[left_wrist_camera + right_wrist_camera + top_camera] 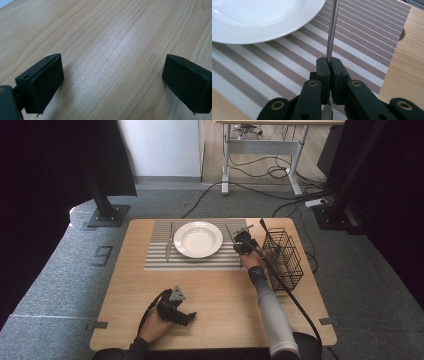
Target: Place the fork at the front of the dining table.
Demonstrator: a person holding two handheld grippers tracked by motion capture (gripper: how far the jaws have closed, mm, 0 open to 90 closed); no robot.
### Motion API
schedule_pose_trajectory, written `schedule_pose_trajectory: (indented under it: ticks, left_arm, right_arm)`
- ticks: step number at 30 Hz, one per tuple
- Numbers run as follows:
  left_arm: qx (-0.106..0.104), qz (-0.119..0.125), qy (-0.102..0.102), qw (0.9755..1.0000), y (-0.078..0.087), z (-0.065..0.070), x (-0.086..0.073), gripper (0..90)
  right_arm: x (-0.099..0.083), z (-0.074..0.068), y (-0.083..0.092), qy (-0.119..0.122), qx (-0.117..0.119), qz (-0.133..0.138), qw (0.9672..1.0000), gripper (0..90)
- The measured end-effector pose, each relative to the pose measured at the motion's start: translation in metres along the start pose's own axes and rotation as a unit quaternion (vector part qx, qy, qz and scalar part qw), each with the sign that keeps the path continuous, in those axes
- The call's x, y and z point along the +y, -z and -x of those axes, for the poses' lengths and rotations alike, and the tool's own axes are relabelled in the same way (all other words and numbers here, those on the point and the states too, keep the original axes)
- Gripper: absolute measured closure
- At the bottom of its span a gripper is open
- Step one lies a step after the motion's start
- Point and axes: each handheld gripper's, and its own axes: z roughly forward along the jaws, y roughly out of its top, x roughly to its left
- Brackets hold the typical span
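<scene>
A white plate (198,239) sits on a striped placemat (160,261) at the far middle of the wooden table (220,295). One metal utensil (169,243) lies on the mat left of the plate. My right gripper (240,240) is just right of the plate, low over the mat. In the right gripper view, my right gripper (329,61) is shut on the thin handle of a second metal utensil (332,30), which runs past the plate (262,22) rim over the placemat (362,37). My left gripper (187,317) rests near the front edge. The left gripper view shows my left gripper (112,80) open over bare wood.
A black wire basket (284,257) stands on the table right of the right gripper, close to the forearm. The right gripper's cable (285,292) trails past the basket toward the front edge. Beyond the table are floor cables and a desk frame (260,150).
</scene>
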Motion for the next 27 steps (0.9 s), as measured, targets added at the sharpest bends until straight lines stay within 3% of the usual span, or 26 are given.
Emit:
schedule_pose_trajectory:
  ticks: [6, 14, 22, 27]
  left_arm:
    - [0.000, 0.000, 0.000, 1.0000, 0.000, 0.000, 0.000, 3.6]
    - [0.000, 0.000, 0.000, 1.0000, 0.000, 0.000, 0.000, 3.8]
    - [0.000, 0.000, 0.000, 1.0000, 0.000, 0.000, 0.000, 3.8]
    - [0.000, 0.000, 0.000, 1.0000, 0.000, 0.000, 0.000, 3.8]
  right_arm:
    - [0.004, 0.003, -0.018, -0.009, -0.020, -0.019, 0.9996, 85.4]
    - [0.008, 0.004, -0.037, -0.004, -0.038, -0.042, 0.9984, 84.9]
    - [0.008, 0.001, -0.042, 0.007, -0.039, -0.043, 0.9983, 84.2]
    - [0.009, 0.002, -0.038, 0.007, -0.033, -0.038, 0.9987, 78.1]
